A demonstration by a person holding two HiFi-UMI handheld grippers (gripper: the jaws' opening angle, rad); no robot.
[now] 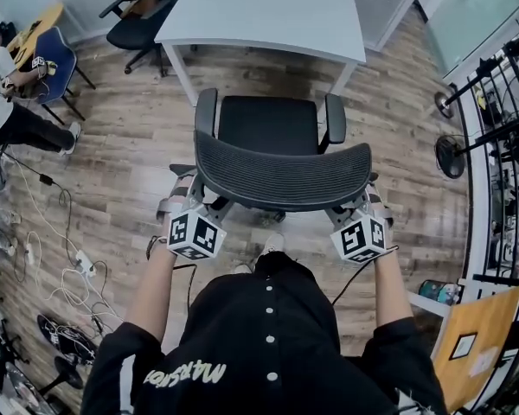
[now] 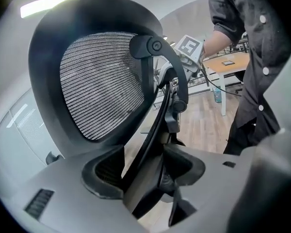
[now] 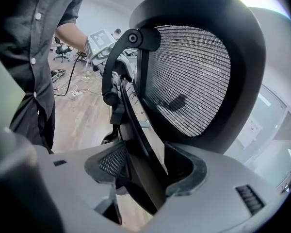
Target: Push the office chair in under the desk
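**Chair gripped from behind, not yet under the desk: jam and swivel risks**

The office chair [image 1: 268, 124] is placed facing the desk [image 1: 268, 11]. Its seat front is just short of the desk's near edge and nothing is tucked under yet.

The left gripper [image 1: 182, 195] and right gripper [image 1: 370, 199] are held at the two ends of the backrest [image 1: 281, 175]. Each is clamped wide on a back strut [image 2: 157, 120] [image 3: 136, 125], which fills the gap between the pads.

Risks, judged:
- The armrests [image 1: 206, 111] [image 1: 335, 118] may be caught on the desk edge if they are set too high; their height against the underside cannot be told.
- If the push is uneven, the seat is likely swivelled and one corner steered at a desk leg [image 1: 180, 76].
- The struts are smooth, curved hard plastic, so the pads can be slid along them under load.
- The backrest may be tilted rather than the chair rolled.

Materials:
- Backrest: black ribbed mesh in a thick rounded plastic rim.
- Seat: flat, dark and squarish.
- Desk: matte white top on white angled legs.
- Floor [image 1: 138, 145]: wood-look planks, smooth and easily rolled on.
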